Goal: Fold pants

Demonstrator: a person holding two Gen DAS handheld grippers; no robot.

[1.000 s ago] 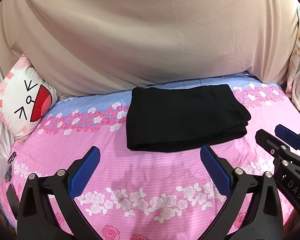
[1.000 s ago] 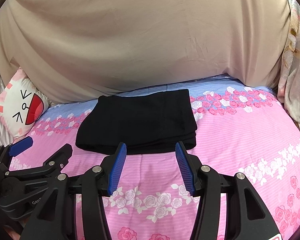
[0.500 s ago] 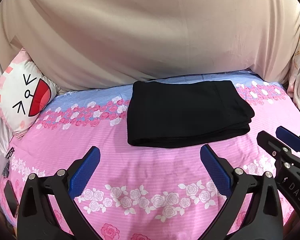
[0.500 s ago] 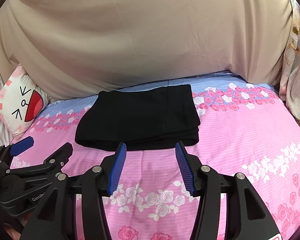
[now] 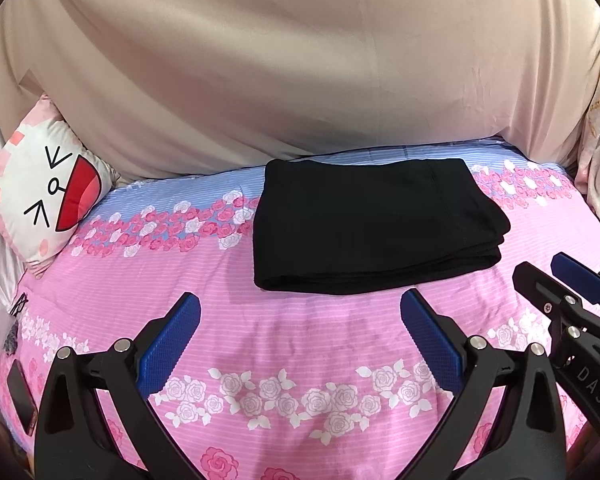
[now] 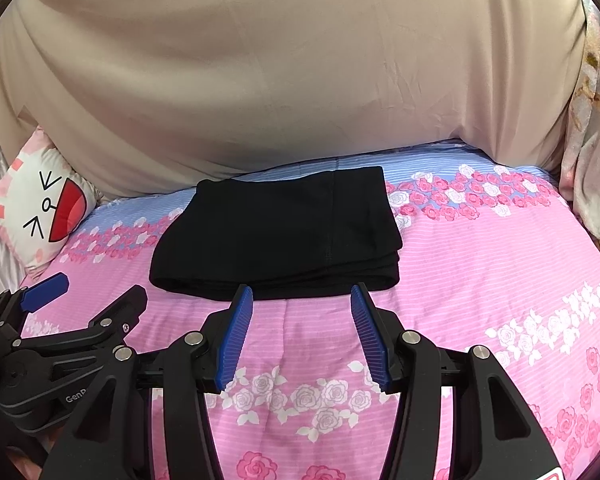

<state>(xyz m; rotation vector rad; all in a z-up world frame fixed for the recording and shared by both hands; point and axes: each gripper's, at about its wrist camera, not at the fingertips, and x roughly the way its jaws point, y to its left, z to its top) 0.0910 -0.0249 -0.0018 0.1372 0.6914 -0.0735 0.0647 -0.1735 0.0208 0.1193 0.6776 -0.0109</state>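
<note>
The left gripper (image 5: 300, 316) hangs spread and empty; the right gripper (image 6: 302, 308) stands half-spread, pinching nothing. Just beyond both sets of fingertips, the pants (image 5: 372, 224) lie unchanged in 1 folded stack, suggesting folding is complete.

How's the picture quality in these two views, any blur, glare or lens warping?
Left wrist view: sharp, evenly lit, black pants show little fold detail, dark fisheye corners. Right wrist view: equally sharp, no glare, the bedsheet bulges from lens curvature.
</note>
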